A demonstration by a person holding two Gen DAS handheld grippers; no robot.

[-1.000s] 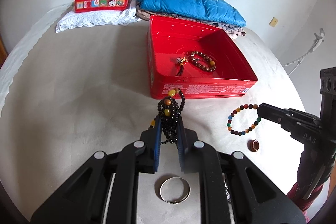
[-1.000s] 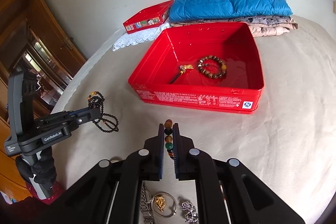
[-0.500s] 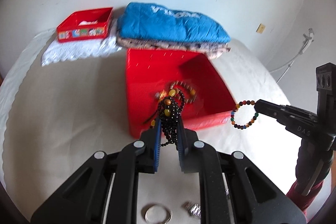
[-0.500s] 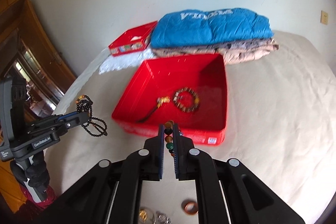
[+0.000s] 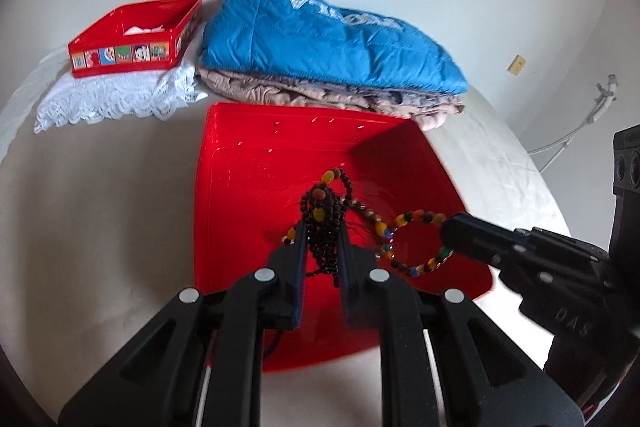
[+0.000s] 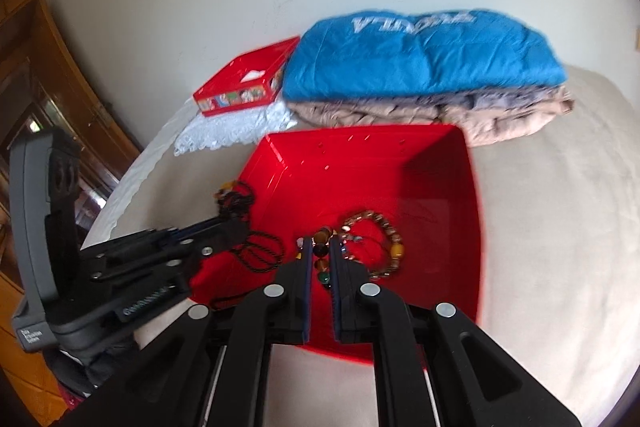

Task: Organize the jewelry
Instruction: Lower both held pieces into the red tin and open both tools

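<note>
A large red tray [image 5: 248,163] [image 6: 436,171] lies on the cream bedcover. My left gripper [image 5: 322,235] [image 6: 234,223] hangs over it, shut on a dark bead necklace [image 5: 326,223] [image 6: 260,255] with a few yellow and orange beads. To its right, my right gripper [image 6: 319,247] [image 5: 450,233] is shut on a multicoloured bead bracelet [image 5: 416,243] [image 6: 322,255], which dangles as a ring over the tray. On the tray floor lies a brown bead bracelet [image 6: 390,243] with a small gold-tasselled piece beside it.
A folded blue quilted jacket [image 5: 328,43] on beige fabric [image 5: 320,95] lies behind the tray. A small red box [image 5: 136,39] sits on white lace [image 5: 112,99] at the back left. A wooden cabinet [image 6: 40,75] stands at the left.
Both grippers have moved forward from over the bedcover to above the tray, carrying the necklace and the bracelet. The loose rings and bangle on the bedcover have dropped out of sight.
</note>
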